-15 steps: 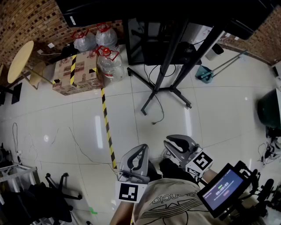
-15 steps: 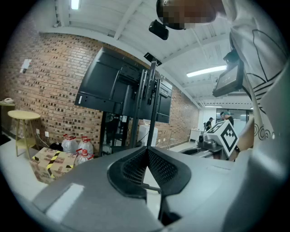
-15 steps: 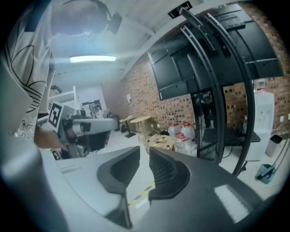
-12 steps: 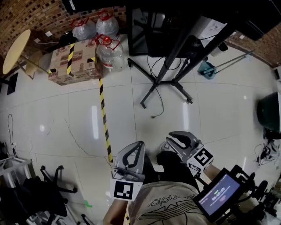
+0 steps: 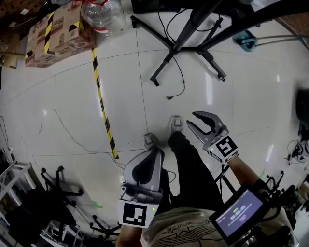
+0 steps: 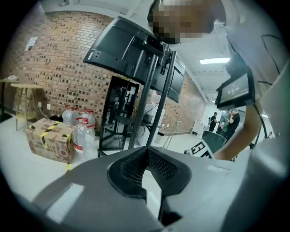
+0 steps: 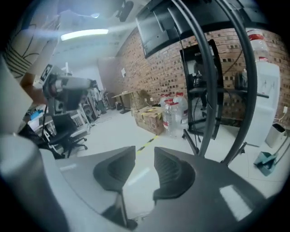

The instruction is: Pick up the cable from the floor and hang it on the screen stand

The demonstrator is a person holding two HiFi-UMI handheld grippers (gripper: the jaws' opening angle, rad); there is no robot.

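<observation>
A black cable (image 5: 182, 79) trails from the screen stand's base across the white floor tiles and ends in a plug (image 5: 169, 98). The black screen stand (image 5: 181, 38) spreads its legs at the top of the head view; its poles also show in the left gripper view (image 6: 154, 104) and the right gripper view (image 7: 206, 90). My left gripper (image 5: 158, 149) is held low near my body, its tips together (image 6: 146, 149), holding nothing. My right gripper (image 5: 190, 119) is open and empty, a short way below the plug, with a clear gap between its jaws (image 7: 144, 152).
A taped cardboard box (image 5: 46, 31) and a water bottle (image 5: 104, 14) stand at the top left. Yellow-black floor tape (image 5: 102, 103) runs diagonally. A thin wire (image 5: 72, 140) lies to the left. Office chair bases (image 5: 58, 183) crowd the bottom left. The person's shoes (image 5: 175, 124) are between the grippers.
The view has tilted down and come closer to the stand. Both grippers have moved forward, the right one toward the cable's plug end. The jaws look unchanged.
</observation>
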